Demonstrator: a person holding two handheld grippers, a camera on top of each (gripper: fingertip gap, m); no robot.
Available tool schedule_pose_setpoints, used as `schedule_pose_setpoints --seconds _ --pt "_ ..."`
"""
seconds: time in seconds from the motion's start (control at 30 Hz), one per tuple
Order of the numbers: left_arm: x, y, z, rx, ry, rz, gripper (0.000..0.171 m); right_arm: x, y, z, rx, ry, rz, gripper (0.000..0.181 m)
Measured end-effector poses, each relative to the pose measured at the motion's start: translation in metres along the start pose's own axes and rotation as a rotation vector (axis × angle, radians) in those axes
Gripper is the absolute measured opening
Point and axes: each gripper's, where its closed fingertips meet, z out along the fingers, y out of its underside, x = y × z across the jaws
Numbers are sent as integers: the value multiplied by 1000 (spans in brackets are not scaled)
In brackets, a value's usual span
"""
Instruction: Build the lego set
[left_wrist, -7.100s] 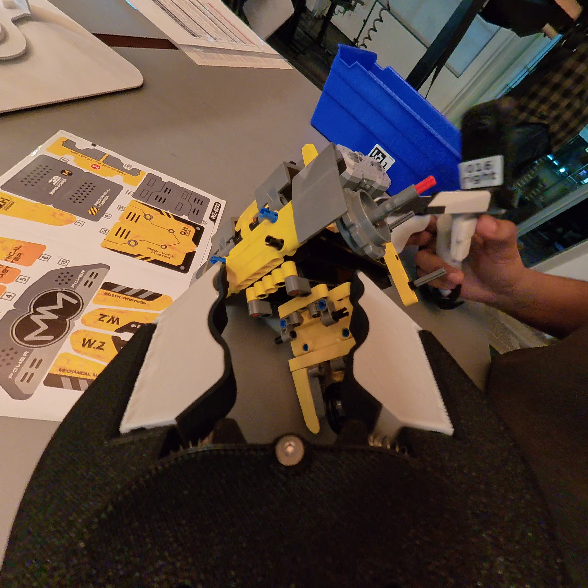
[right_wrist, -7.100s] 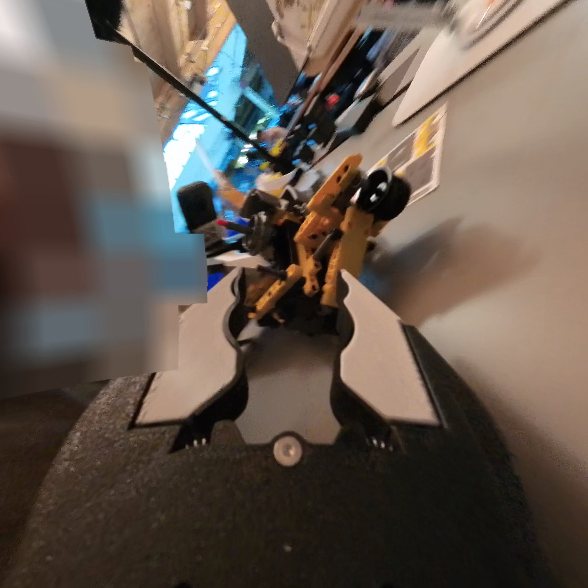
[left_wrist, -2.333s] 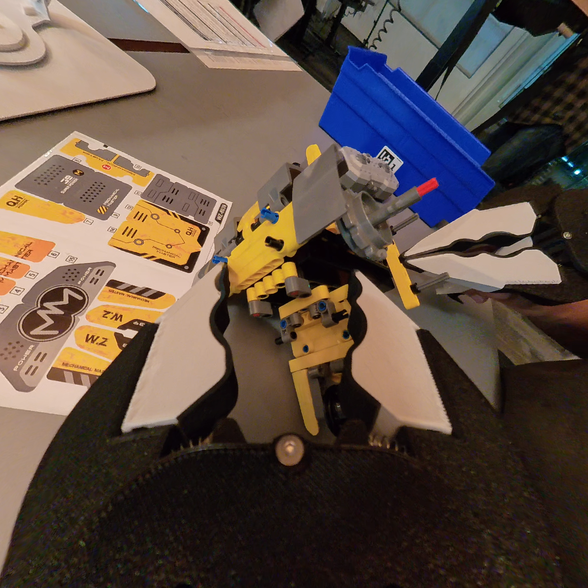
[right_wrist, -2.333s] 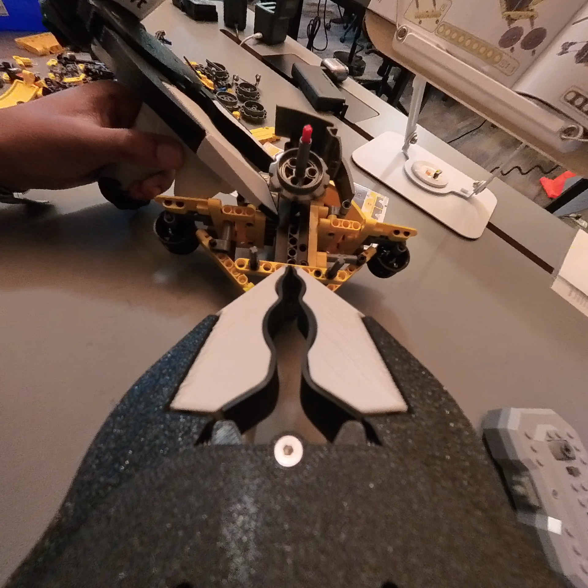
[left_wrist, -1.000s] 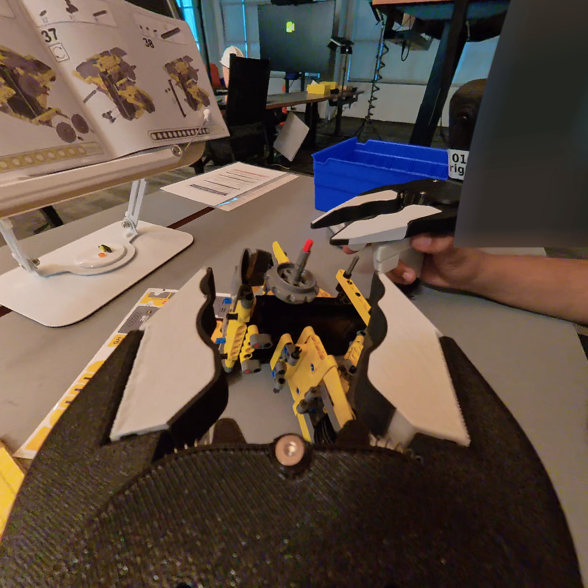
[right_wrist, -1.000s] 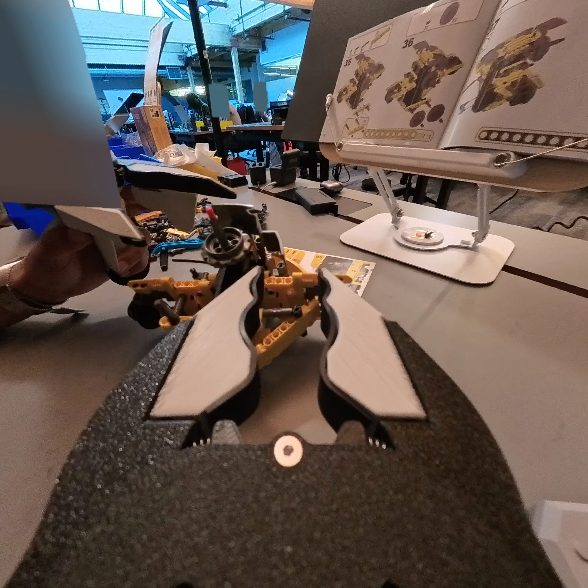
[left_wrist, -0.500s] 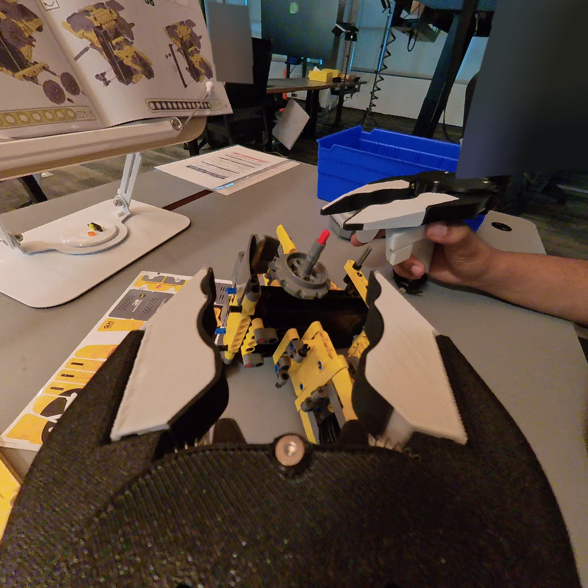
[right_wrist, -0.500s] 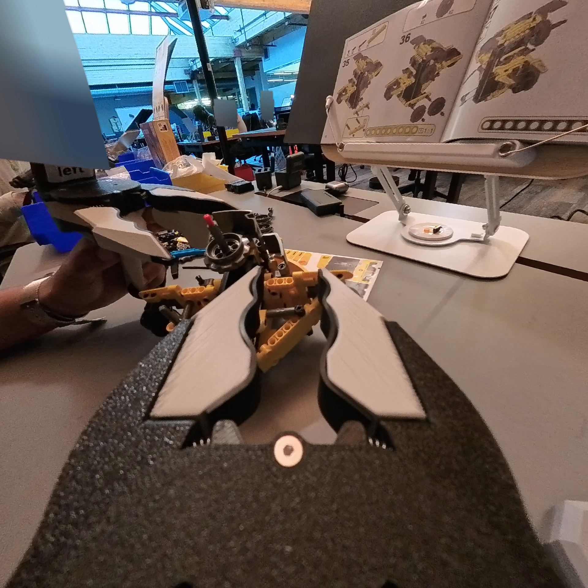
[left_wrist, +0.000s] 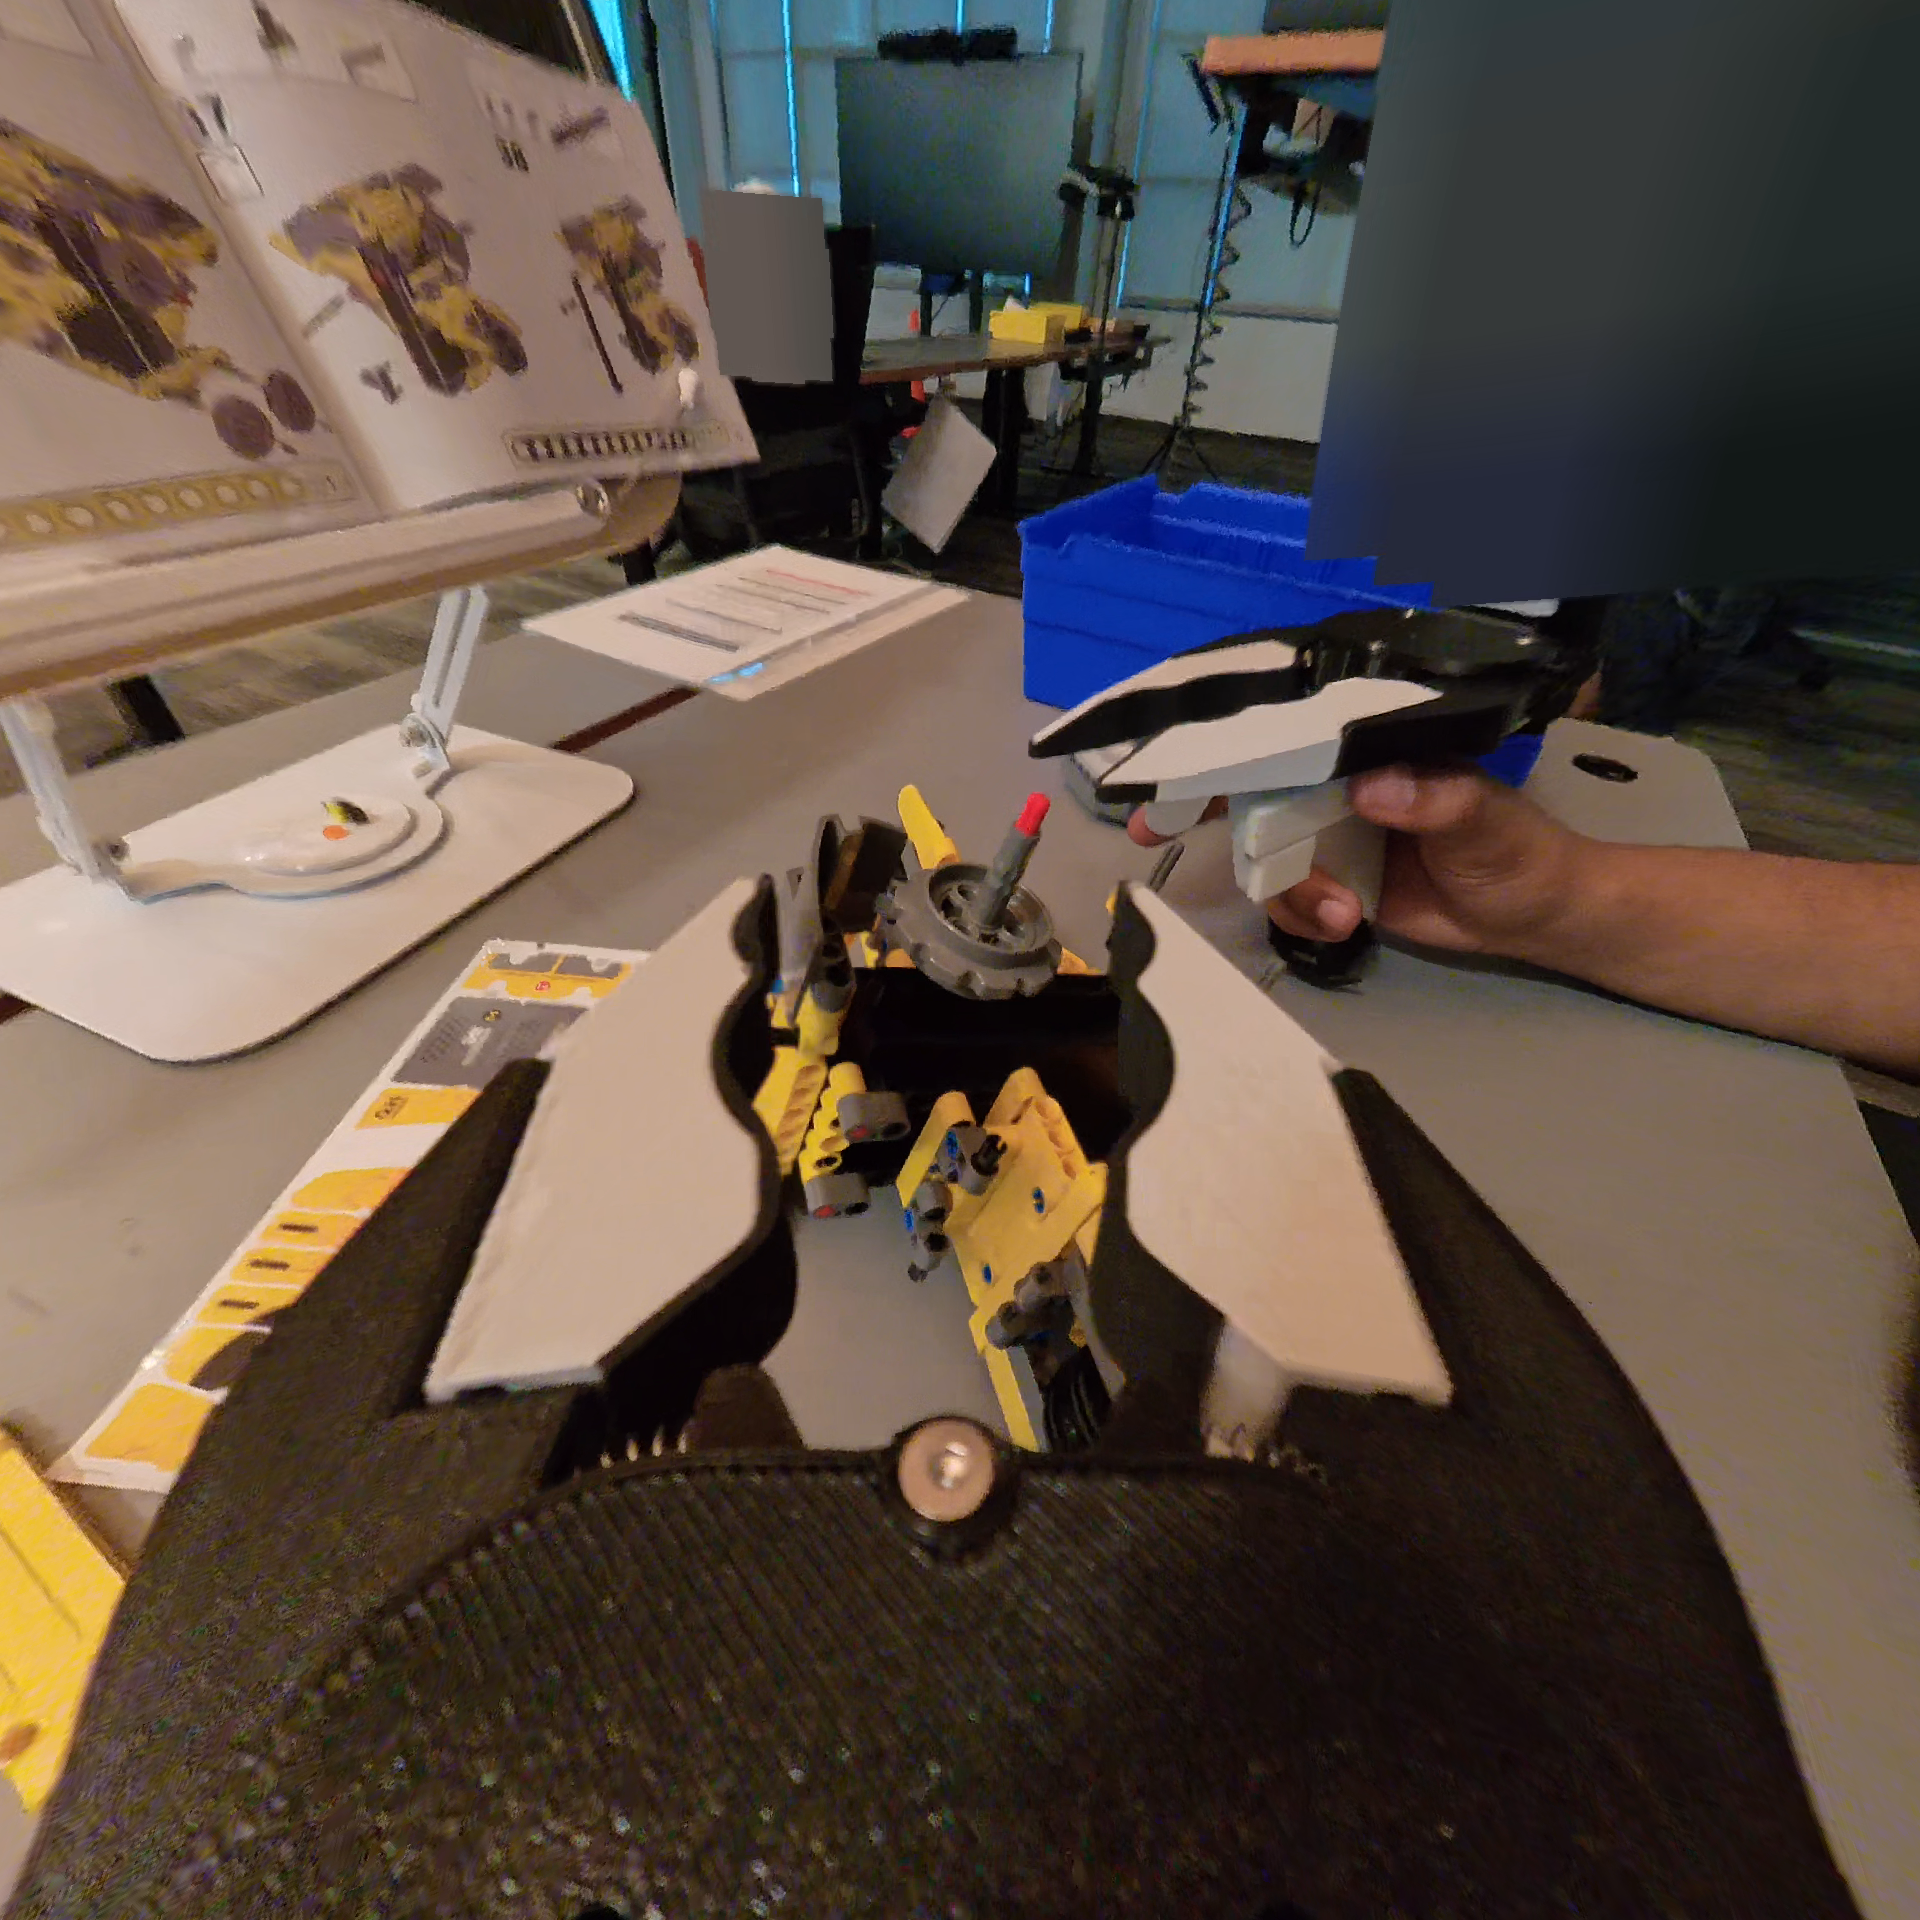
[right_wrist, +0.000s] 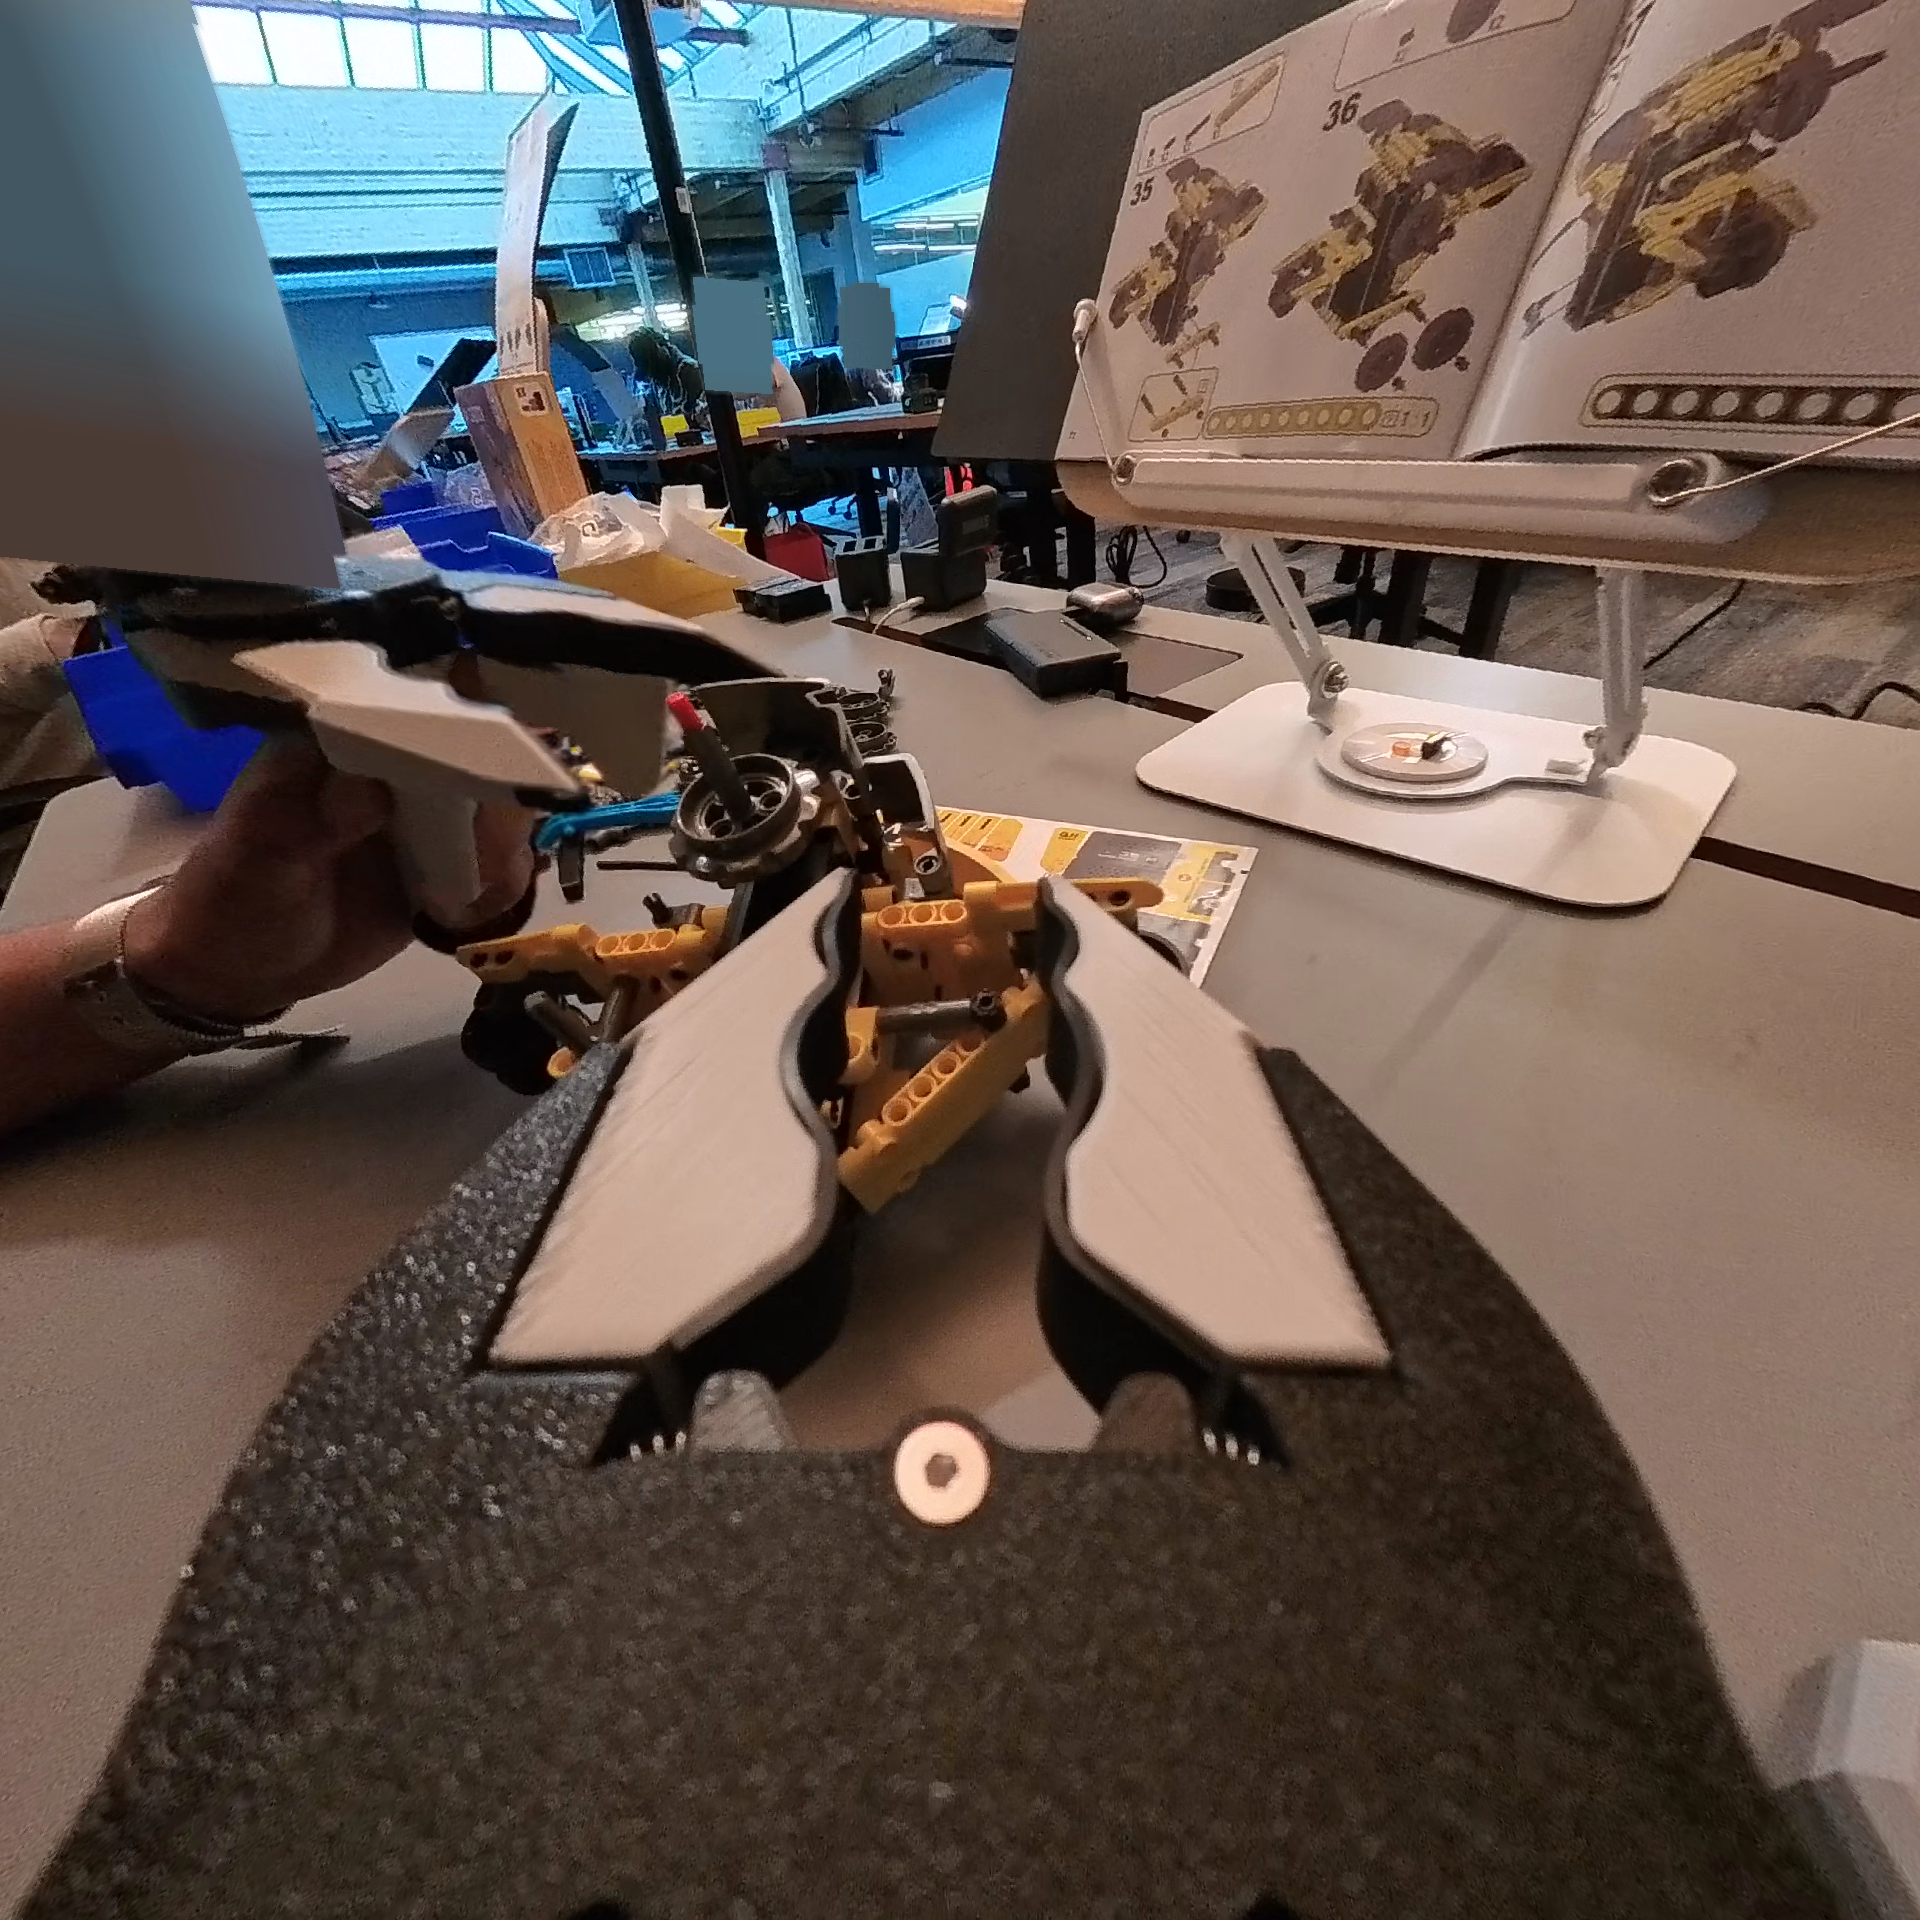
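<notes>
A yellow and black brick-built vehicle model (left_wrist: 1029, 1153) stands on the grey table, with a grey gear (left_wrist: 971, 930) and a red-tipped axle on top. My left gripper (left_wrist: 940, 894) is shut on the model's black body, one finger against each side. In the right wrist view the model (right_wrist: 935, 925) lies below my right gripper (right_wrist: 945, 883), which hovers open over its yellow front frame. That view shows the left gripper (right_wrist: 665, 727) at gear height beside the gear (right_wrist: 738, 821). The right gripper (left_wrist: 1075, 761) shows beyond the gear, its tips free.
An open instruction booklet on a white stand (left_wrist: 260, 914) rises at the back left, seen also in the right wrist view (right_wrist: 1455, 810). A sticker sheet (left_wrist: 457, 1049) lies beside the model. A blue bin (left_wrist: 1164, 592) and a paper sheet (left_wrist: 748, 613) sit farther back.
Seven seconds ago the left gripper held the model tilted in the air. The model now stands upright on the table. The left jaws were wider half a second ago and have narrowed onto it.
</notes>
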Motion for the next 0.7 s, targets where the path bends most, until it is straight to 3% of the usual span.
schedule_pose_setpoints --seconds 0.07,0.23,0.7 --pt "-2 -9 -7 43 -19 21 48 0 0 0 -1 0 3 32" --pt "-12 -13 -13 59 -51 7 47 0 1 0 -3 0 2 32" --pt "-14 0 -4 36 21 -164 68 -1 1 0 -1 -4 11 32"
